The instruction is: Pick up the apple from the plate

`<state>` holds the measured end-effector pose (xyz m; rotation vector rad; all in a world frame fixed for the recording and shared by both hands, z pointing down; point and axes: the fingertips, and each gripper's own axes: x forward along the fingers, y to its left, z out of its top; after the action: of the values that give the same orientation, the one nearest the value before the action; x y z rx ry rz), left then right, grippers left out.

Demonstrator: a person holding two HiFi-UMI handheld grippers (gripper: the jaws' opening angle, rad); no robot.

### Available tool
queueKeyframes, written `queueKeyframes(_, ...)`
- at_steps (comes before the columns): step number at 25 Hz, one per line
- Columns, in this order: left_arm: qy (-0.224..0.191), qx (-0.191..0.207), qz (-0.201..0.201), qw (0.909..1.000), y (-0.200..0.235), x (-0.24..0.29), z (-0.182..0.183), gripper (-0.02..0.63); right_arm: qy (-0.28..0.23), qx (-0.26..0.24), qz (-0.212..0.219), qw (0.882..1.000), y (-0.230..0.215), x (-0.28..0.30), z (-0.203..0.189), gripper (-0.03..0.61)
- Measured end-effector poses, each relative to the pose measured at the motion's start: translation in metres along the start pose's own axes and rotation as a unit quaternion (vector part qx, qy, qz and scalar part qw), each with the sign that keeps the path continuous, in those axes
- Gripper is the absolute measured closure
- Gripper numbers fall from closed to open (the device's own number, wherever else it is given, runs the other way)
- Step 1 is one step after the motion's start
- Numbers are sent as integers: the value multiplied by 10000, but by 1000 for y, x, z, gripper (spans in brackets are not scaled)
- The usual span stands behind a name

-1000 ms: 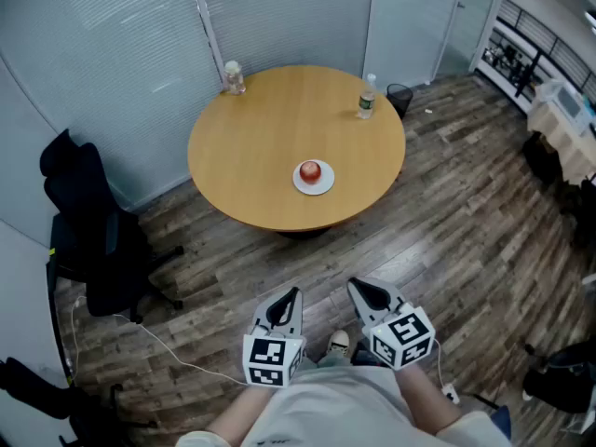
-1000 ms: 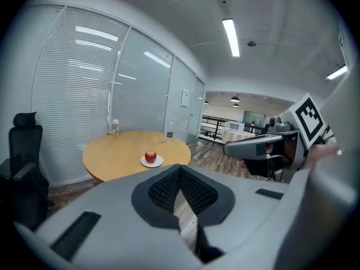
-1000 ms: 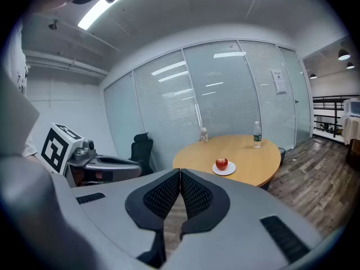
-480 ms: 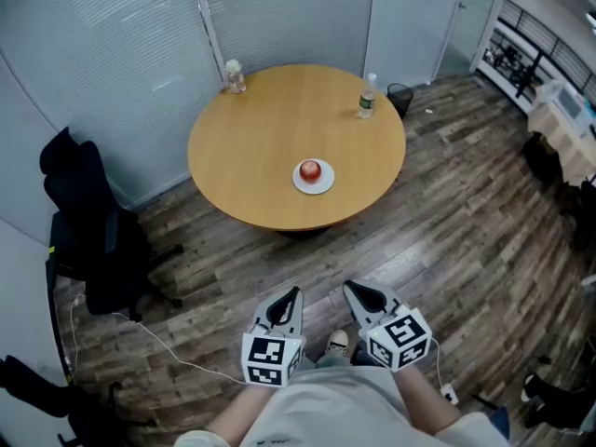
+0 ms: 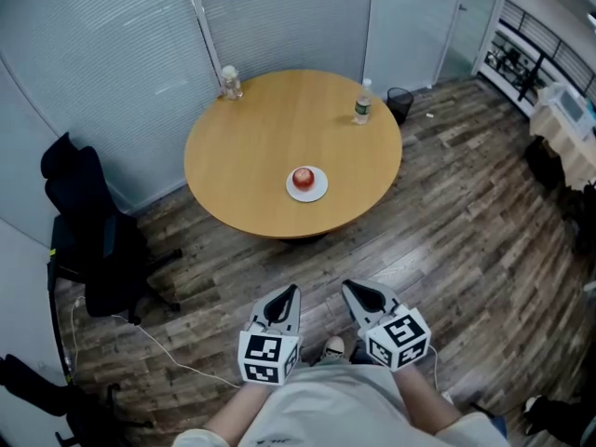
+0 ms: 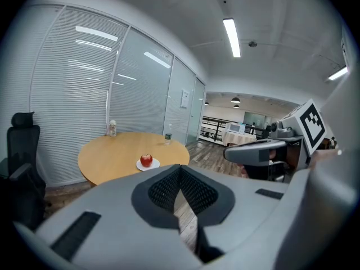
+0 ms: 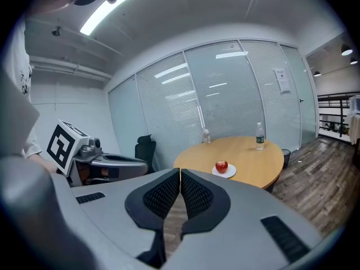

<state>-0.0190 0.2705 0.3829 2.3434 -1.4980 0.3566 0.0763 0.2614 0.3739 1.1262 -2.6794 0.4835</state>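
Note:
A red apple sits on a small white plate near the front edge of a round wooden table. Both gripper views show the apple far ahead on its plate. My left gripper and right gripper are held close to my body over the floor, well short of the table. Each has its jaws shut with nothing between them, as the left gripper and the right gripper show in their own views.
A clear bottle stands at the table's far right and a small jar at its far left. A black office chair stands left of the table by the glass wall. A cable runs over the wood floor.
The table, plate and apple have shifted slightly left and down in the head view as I moved a little. Both grippers stay shut and empty.

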Motion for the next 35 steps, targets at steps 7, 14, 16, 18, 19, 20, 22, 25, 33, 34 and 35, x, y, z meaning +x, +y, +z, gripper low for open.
queueKeyframes(7,-47,-159,201,9997,-7,17,0,611,162,-176,233,9994,-27,-8,-7,548)
queueKeyframes(14,-102,-88,186,9997,6,35,8,611,284,91,147,9994,-48,11,-13,547)
queueKeyframes(16,-56,-104,151,9998,15,49,8,611,319,123,86,9994,-57,24,-12,548)
queueKeyframes(18,-26,-120,92,9999,26,64,10,611,326,133,19,9994,-67,39,-7,547)
queueKeyframes(19,-27,-116,53,9999,33,73,13,611,322,127,-25,9994,-73,47,-4,546)
queueKeyframes(20,-29,-111,10,9999,40,82,17,611,318,126,-72,9994,-79,57,0,548)
queueKeyframes(22,-24,-103,-64,9999,58,101,25,611,313,162,-168,9992,-90,77,8,546)
queueKeyframes(25,-71,-51,-139,9999,89,132,46,611,278,179,-361,9988,-112,113,25,547)
queueKeyframes(33,-191,243,-494,9983,157,197,102,611,21,190,-827,9964,-158,197,84,547)
queueKeyframes(34,-223,274,-536,9979,163,203,106,611,-11,173,-882,9960,-163,205,89,546)
queueKeyframes(35,-244,277,-571,9977,170,209,110,611,-35,171,-934,9955,-168,213,94,546)
